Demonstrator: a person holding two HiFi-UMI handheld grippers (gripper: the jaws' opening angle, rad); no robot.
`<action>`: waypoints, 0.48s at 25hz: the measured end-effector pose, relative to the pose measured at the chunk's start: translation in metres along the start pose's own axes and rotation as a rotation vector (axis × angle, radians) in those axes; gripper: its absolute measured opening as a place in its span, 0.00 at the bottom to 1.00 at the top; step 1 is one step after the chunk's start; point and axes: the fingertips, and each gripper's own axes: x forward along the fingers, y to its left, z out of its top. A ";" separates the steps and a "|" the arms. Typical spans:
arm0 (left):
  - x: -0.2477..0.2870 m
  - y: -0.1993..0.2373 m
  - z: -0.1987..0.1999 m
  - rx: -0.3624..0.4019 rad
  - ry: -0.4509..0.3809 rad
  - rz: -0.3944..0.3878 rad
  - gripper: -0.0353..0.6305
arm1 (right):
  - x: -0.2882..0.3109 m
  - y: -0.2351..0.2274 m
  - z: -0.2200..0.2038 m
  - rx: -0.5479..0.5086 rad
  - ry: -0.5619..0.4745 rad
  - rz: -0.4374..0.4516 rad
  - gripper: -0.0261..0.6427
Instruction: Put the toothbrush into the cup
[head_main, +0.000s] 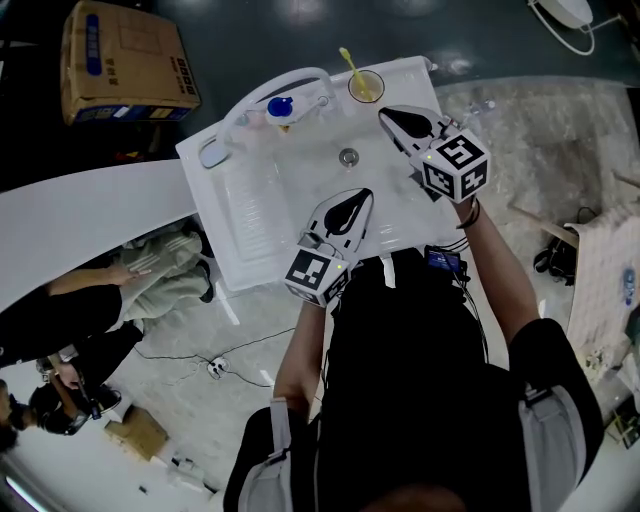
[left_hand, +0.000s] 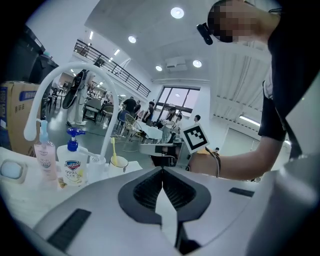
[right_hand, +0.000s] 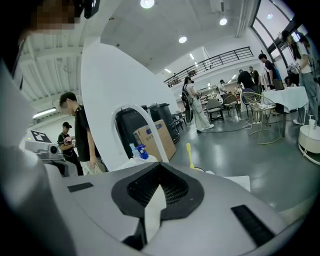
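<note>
The grey left gripper (head_main: 361, 194) and grey right gripper (head_main: 386, 114) each have their jaws pressed together on nothing, above the white plastic sink (head_main: 250, 215). At the sink's far corner, the yellow toothbrush (head_main: 350, 64) stands in the pale round cup (head_main: 366, 87).

Left gripper (head_main: 352, 203) jaws pressed together (tips touching); right gripper (head_main: 395, 117) likewise, held farther forward.

White sink unit (head_main: 250, 212) — cup (head_main: 366, 88), soap bottle (head_main: 281, 108), dish (head_main: 213, 153) on rim.
</note>
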 end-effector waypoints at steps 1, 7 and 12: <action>-0.002 -0.002 0.002 0.007 -0.002 0.000 0.07 | -0.008 0.009 0.003 0.001 -0.007 0.017 0.06; -0.014 -0.016 0.021 0.031 -0.050 0.010 0.07 | -0.054 0.051 0.020 -0.005 -0.060 0.082 0.06; -0.024 -0.031 0.032 0.054 -0.075 0.009 0.07 | -0.088 0.077 0.019 -0.027 -0.077 0.122 0.06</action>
